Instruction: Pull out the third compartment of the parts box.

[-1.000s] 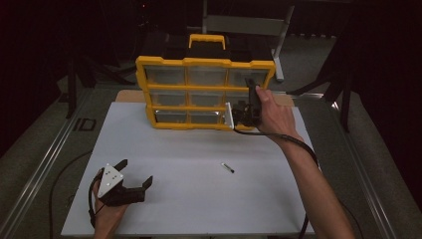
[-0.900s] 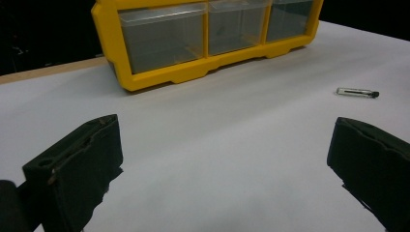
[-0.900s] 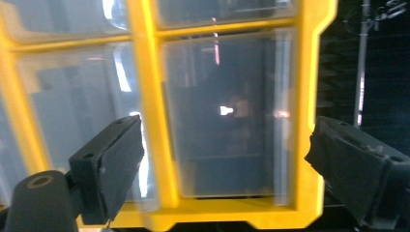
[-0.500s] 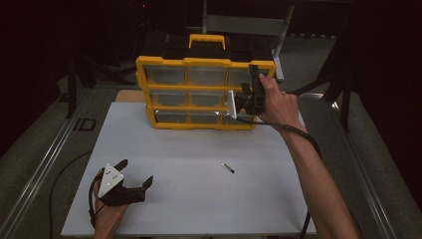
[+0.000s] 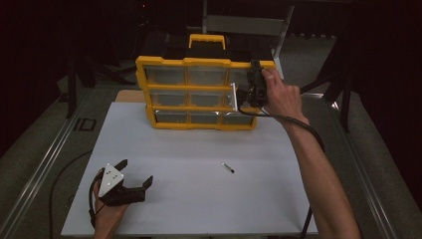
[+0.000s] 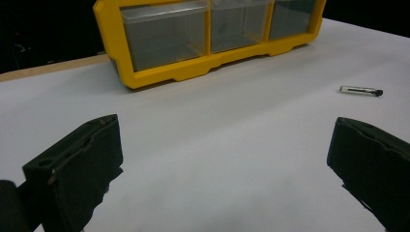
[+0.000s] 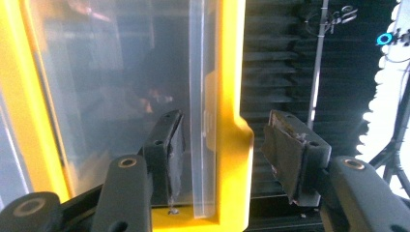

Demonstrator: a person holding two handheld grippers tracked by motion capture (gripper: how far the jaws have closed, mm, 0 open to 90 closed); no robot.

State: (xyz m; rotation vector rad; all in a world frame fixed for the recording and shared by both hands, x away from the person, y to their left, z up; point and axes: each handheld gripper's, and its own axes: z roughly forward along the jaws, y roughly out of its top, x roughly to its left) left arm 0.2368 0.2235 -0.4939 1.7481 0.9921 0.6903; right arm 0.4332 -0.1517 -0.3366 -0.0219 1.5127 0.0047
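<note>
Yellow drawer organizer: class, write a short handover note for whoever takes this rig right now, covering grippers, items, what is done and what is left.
Right gripper: at the yellow organizer top-right corner; jaws have just been closing, straddling the yellow side frame, the pads not yet pressing.
Left gripper: open, holding nothing, low over the white board at front left.
Small vial: lying loose on the board, right of centre.
Done: right gripper lined up on the frame.
Left: probably finish the grip; vial untouched.
</note>
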